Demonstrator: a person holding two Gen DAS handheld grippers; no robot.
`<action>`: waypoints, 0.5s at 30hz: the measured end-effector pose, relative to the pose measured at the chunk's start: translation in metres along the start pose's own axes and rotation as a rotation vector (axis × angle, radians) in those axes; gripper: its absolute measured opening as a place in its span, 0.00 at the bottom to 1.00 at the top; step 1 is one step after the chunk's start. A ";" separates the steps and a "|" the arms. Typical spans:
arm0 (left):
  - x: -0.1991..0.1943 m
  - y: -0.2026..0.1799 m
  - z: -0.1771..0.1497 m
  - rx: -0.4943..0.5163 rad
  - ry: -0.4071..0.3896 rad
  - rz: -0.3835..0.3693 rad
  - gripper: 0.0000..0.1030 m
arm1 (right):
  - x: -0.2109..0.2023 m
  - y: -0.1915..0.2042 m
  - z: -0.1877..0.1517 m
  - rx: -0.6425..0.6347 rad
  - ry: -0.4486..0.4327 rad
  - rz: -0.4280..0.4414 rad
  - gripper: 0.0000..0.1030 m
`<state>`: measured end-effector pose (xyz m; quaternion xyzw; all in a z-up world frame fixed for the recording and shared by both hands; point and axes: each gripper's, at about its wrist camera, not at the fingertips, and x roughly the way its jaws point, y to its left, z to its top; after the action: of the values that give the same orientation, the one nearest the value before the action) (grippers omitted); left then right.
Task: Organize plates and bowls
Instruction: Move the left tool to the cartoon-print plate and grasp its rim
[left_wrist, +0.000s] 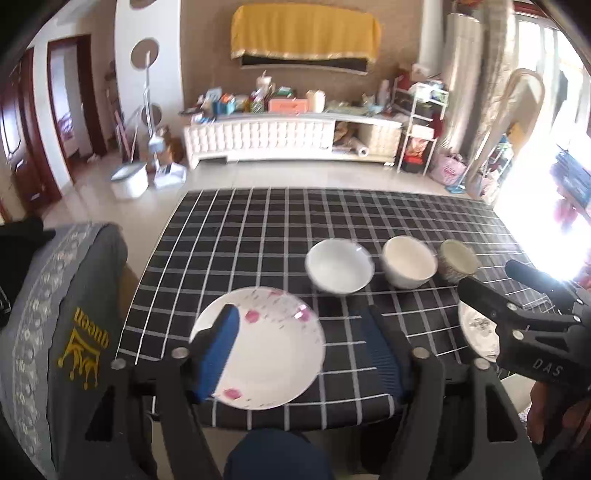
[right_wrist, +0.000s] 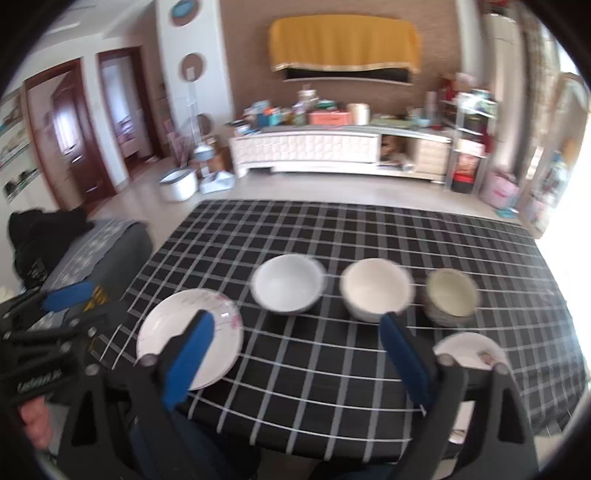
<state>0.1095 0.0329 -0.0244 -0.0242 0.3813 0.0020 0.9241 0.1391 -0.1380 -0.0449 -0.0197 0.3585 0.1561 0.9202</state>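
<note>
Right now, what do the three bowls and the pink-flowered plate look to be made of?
The left white bowl and the middle cream bowl look like glazed ceramic: smooth, evenly lit walls. The small right bowl seems ceramic too, its outside darker and patterned; blur hides the finish. The pink-flowered plate looks like glossy glazed ceramic or porcelain, though melamine cannot be ruled out.

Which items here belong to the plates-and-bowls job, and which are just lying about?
Job: pink-flowered plate; small plate; white bowl; cream bowl; patterned bowl.

Lying about: grey cushion; black garment; white bin on the floor.
</note>
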 end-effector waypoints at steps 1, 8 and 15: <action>-0.002 -0.009 0.002 0.015 -0.008 -0.005 0.67 | -0.006 -0.008 0.000 0.009 -0.009 -0.003 0.92; 0.000 -0.068 0.009 0.106 -0.011 -0.050 0.73 | -0.019 -0.036 -0.007 -0.080 0.009 -0.105 0.92; 0.020 -0.122 0.018 0.145 0.019 -0.116 0.75 | -0.022 -0.095 -0.019 0.021 0.055 -0.085 0.92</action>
<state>0.1394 -0.0887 -0.0204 0.0207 0.3872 -0.0795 0.9183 0.1400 -0.2373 -0.0511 -0.0297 0.3843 0.1126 0.9159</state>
